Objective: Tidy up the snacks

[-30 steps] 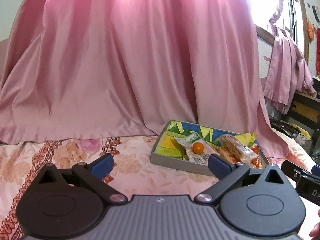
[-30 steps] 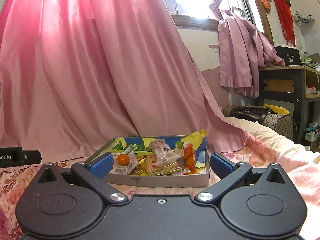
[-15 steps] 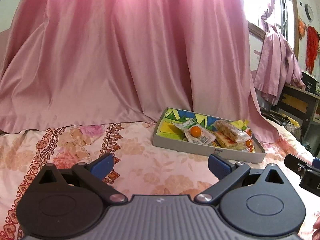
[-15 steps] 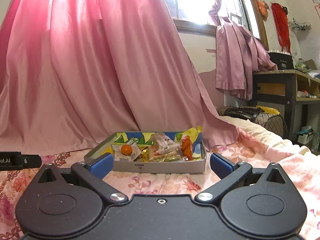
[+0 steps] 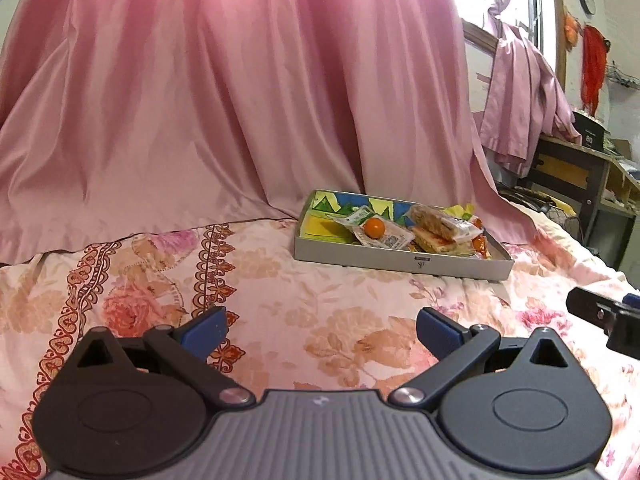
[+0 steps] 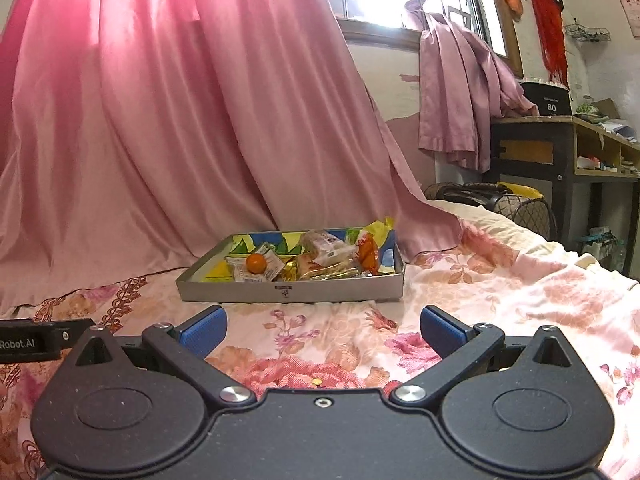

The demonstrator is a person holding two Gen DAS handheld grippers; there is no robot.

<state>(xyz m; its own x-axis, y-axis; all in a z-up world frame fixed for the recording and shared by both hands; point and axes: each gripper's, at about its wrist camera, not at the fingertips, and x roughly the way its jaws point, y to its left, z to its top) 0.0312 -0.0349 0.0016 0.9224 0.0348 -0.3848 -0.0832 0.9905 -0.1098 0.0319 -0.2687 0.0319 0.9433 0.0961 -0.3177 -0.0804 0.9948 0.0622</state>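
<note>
A grey shallow box with a colourful lining lies on the floral bedspread and shows in the right wrist view too. It holds several wrapped snacks, among them a packet with a small orange ball, a wrapped cake bar and an orange-red packet. My left gripper is open and empty, well short of the box. My right gripper is open and empty, just in front of the box.
A pink curtain hangs right behind the box. A dark desk and a basket stand at the right beyond the bed. The other gripper shows at the frame edge in each view.
Both grippers have pulled back from the box, which now looks smaller and farther away. Both stay open and empty.
</note>
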